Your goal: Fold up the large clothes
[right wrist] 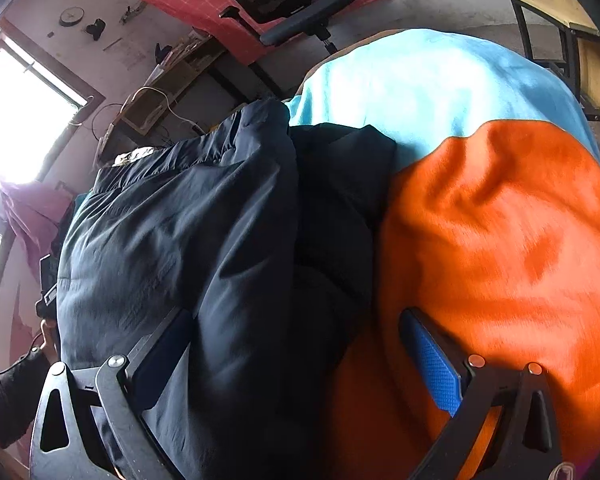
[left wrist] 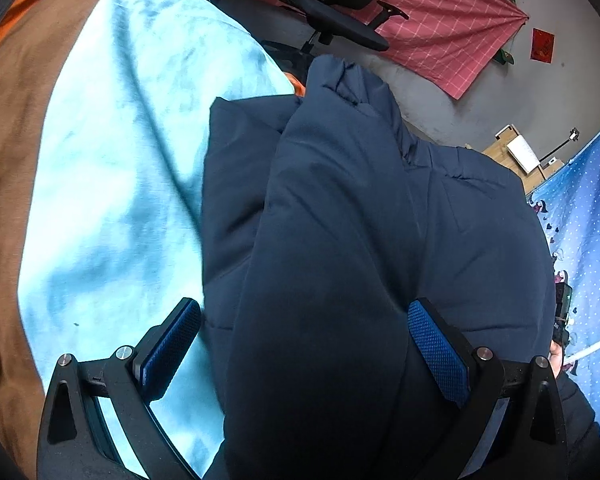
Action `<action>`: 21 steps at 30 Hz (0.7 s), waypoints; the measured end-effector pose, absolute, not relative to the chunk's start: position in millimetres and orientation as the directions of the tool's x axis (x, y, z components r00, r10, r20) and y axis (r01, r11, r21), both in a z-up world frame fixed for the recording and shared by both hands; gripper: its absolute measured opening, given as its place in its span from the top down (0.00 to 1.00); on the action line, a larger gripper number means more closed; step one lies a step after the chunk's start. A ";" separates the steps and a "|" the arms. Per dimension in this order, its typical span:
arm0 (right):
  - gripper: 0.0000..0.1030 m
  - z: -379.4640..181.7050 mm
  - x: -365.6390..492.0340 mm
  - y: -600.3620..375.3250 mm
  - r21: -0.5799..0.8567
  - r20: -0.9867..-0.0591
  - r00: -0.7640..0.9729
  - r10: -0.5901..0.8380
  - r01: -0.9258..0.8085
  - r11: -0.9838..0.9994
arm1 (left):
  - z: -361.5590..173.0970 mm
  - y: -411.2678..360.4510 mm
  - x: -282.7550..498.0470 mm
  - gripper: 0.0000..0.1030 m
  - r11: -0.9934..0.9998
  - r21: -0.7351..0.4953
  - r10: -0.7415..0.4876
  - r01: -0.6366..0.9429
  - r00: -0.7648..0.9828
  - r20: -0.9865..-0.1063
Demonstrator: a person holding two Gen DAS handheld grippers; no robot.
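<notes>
Light-blue blanket point(left wrist: 112, 184) under padded navy jacket point(left wrist: 340, 240)

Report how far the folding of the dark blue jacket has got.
Done: one sleeve already lies folded across the navy jacket on the light blue blanket. In hand: nothing gripped; the left gripper and right gripper are both open, straddling the padded fabric. Left: the body still looks bulky and long, so further folds seem needed.

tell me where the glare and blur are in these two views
Right wrist view: the window at left is blown out white, and the fuzzy orange blanket looks smeared. Left wrist view: even light, no glare, the padded navy jacket sharp; both bend at the fisheye edges.
</notes>
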State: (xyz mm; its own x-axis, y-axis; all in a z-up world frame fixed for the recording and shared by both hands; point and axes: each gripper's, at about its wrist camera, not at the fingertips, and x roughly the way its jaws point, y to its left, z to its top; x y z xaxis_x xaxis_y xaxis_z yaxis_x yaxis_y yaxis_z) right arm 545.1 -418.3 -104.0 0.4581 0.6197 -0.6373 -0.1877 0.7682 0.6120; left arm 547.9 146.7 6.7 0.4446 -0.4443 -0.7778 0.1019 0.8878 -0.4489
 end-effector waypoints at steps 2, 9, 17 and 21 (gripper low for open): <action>0.00 -106.5 547.0 -418.5 0.615 -0.636 0.457 0.622 -0.186 0.766 | 6.1 149.9 548.9 0.01 0.882 -0.462 -0.452 0.093 0.444 -0.774; 0.00 -106.8 545.3 -404.6 0.677 -0.584 0.381 0.716 -0.259 0.689 | 2.4 152.3 545.8 0.01 0.866 -0.494 -0.473 0.077 0.445 -0.760; 0.00 -111.9 554.6 -400.1 0.657 -0.642 0.368 0.672 -0.185 0.730 | 4.1 151.4 550.5 0.01 0.863 -0.502 -0.472 0.057 0.443 -0.762; 0.00 -112.3 554.1 -399.0 0.658 -0.661 0.356 0.661 -0.148 0.738 | 3.2 153.9 547.5 0.03 0.838 -0.544 -0.505 0.030 0.419 -0.755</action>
State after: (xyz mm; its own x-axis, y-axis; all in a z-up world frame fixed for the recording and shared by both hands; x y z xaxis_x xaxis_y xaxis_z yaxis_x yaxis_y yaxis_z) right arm 554.1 -399.0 -112.3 0.3563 0.6609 -0.6605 -0.1484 0.7380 0.6583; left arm 547.5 153.9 3.2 0.4194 -0.5046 -0.7547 0.0296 0.8385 -0.5441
